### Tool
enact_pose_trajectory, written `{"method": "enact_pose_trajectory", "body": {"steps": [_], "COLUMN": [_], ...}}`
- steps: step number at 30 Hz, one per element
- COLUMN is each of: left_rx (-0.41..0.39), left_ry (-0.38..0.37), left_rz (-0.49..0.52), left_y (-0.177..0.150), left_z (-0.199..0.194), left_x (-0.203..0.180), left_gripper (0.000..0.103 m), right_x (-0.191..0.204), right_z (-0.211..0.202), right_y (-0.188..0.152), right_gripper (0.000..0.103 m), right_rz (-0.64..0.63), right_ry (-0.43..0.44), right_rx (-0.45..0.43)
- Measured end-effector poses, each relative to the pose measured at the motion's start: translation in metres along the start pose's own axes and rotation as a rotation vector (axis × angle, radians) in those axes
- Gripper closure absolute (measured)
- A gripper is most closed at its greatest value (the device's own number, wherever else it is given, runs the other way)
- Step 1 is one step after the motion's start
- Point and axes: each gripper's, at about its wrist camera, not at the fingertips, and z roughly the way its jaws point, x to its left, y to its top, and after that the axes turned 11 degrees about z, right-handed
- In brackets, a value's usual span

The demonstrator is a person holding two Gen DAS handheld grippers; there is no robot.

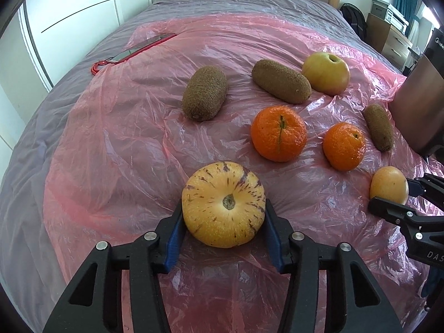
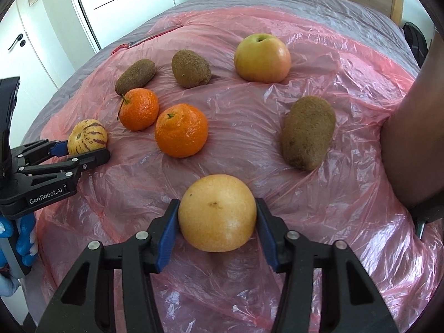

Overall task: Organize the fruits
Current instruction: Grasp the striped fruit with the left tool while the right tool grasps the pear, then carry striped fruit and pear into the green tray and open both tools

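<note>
The left tongs (image 1: 223, 227) are clamped on a yellow purple-streaked melon (image 1: 223, 204), blue pads pressed to both its sides, its stem scar turned up toward the camera. "GenRobot.AI" is read on the left tongs' body from the right wrist view; "DAS" is read on the right tongs, cut off at the frame edge. The right tongs (image 2: 217, 219) are clamped on a round yellow fruit (image 2: 217, 212), which rests on the pink plastic sheet (image 2: 333, 222) spread over the bed (image 1: 41, 138). Beyond lie two mandarins (image 2: 181, 130), stems up, then three kiwis (image 2: 308, 132), the nearest with its long axis running away from the camera, and an apple (image 2: 262, 57), stem hollow upward.
</note>
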Motion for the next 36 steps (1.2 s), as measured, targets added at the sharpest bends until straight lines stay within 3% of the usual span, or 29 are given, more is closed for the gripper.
{"method": "enact_pose_trajectory", "body": {"steps": [22, 36], "left_rx": [-0.079, -0.102], "left_ry": [-0.019, -0.092], "left_rz": [-0.043, 0.000], "left_y": [-0.009, -0.028], "left_z": [-0.069, -0.115], "left_x": [-0.005, -0.052], "left_gripper": [0.058, 0.058], "right_x": [-0.008, -0.039], "right_z": [-0.077, -0.136], "right_y": [-0.018, -0.057], "right_gripper": [0.049, 0.049], "right_rz": [0.050, 0.126], "right_ry": [0.018, 0.024], "right_rx": [-0.061, -0.100]}}
